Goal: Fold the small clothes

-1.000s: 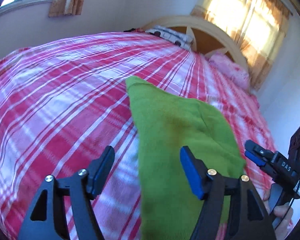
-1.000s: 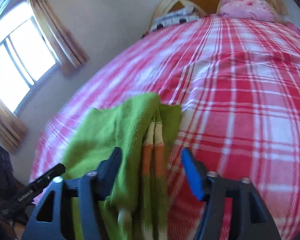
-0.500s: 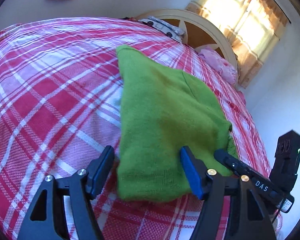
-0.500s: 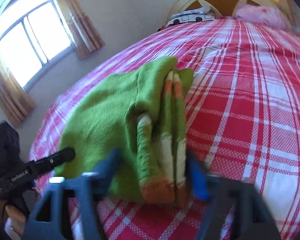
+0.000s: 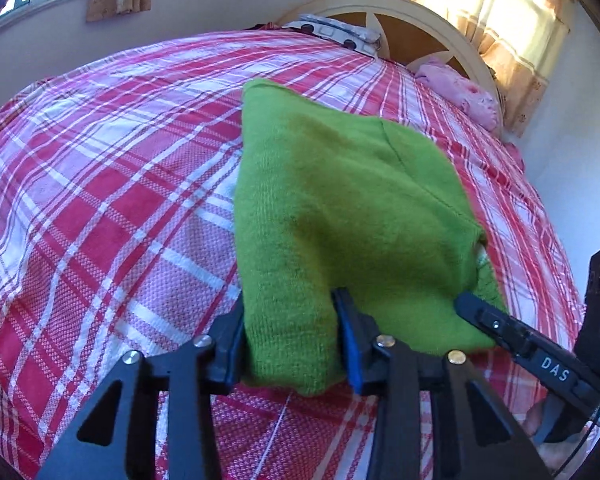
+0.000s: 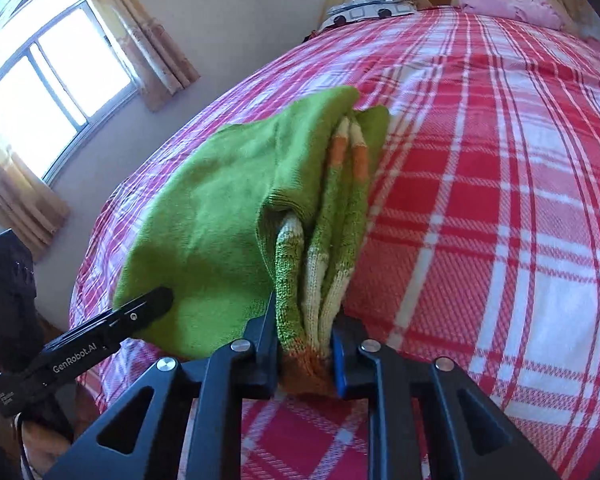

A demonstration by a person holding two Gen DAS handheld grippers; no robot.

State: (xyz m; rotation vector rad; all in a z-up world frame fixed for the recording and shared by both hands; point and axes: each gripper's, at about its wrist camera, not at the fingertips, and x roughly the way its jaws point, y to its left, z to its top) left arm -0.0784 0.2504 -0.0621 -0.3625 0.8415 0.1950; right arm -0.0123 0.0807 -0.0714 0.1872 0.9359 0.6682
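A small green knit sweater (image 5: 340, 208) lies folded on the red plaid bed. My left gripper (image 5: 290, 336) is shut on its near left edge. In the right wrist view the sweater (image 6: 220, 216) shows its stacked edges with orange, cream and green stripes (image 6: 320, 248). My right gripper (image 6: 305, 354) is shut on that striped near edge. The right gripper shows at the lower right of the left wrist view (image 5: 512, 332). The left gripper shows at the lower left of the right wrist view (image 6: 100, 340).
The red and white plaid bedspread (image 5: 100, 184) covers the whole bed. A cream headboard (image 5: 400, 16), a dotted pillow (image 5: 336, 34) and a pink pillow (image 5: 460, 92) are at the far end. Windows with curtains (image 6: 60, 92) line the walls.
Both grippers were open one second ago and have closed on the sweater's near edge. The cameras moved in close to the garment.
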